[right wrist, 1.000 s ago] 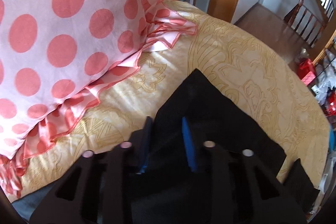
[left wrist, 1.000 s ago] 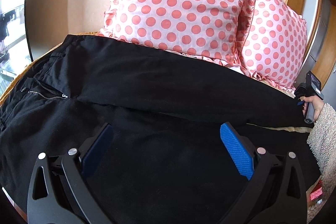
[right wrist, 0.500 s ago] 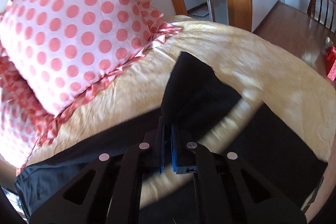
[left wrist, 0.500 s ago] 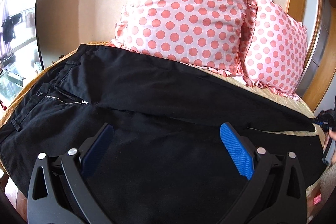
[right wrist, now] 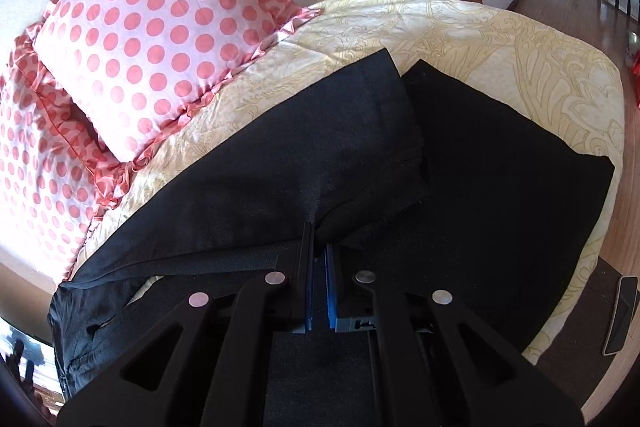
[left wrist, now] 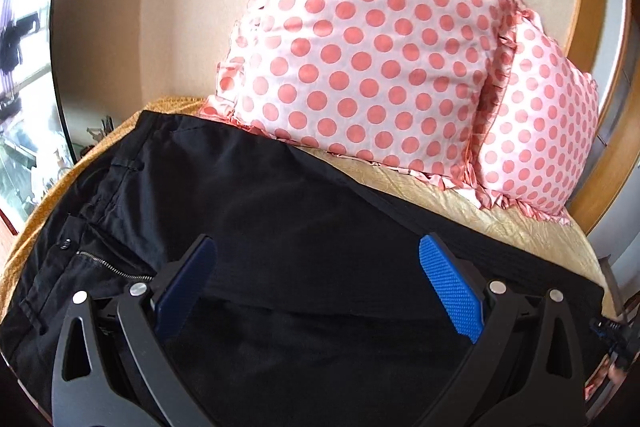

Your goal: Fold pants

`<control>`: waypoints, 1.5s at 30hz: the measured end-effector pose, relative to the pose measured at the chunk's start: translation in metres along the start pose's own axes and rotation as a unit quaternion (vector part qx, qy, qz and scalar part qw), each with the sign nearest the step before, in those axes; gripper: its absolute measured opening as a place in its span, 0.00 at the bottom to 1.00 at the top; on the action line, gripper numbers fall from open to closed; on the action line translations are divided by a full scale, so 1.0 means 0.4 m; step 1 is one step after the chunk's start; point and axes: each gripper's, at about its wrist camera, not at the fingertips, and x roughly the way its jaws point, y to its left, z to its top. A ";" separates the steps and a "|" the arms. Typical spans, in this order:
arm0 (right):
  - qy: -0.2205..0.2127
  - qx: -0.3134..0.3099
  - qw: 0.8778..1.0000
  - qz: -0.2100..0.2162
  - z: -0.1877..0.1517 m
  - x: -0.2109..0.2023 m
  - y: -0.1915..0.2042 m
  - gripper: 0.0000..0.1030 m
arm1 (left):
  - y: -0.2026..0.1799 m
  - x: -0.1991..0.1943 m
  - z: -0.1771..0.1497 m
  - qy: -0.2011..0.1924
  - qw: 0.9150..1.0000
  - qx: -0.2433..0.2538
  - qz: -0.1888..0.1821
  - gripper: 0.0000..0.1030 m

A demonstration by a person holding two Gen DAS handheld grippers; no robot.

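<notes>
Now one leg lies over the other

Black pants [left wrist: 280, 227] are spread on the yellow bed [right wrist: 500, 39] below the polka-dot pillows [left wrist: 360, 47]. The right gripper [right wrist: 318, 267] pinches the hem of the upper leg [right wrist: 352, 131], which has come across since a second ago and now partly covers the lower leg [right wrist: 500, 167]. The left gripper [left wrist: 316, 283] hovers over the thigh area, jaws spread wide, holding nothing.
</notes>
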 end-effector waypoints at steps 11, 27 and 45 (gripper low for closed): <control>0.001 0.002 1.000 0.003 0.003 0.005 -0.009 0.05 | 0.100 0.414 0.246 0.147 0.976 -0.146 0.069 0.92; -0.001 -0.015 1.000 0.007 0.016 0.019 -0.004 0.05 | 0.155 0.579 0.261 0.199 0.939 -0.222 0.171 0.09; -0.070 -0.004 0.997 0.036 0.048 -0.111 -0.035 0.05 | 0.160 -0.152 0.006 -0.021 0.980 -0.197 0.000 0.05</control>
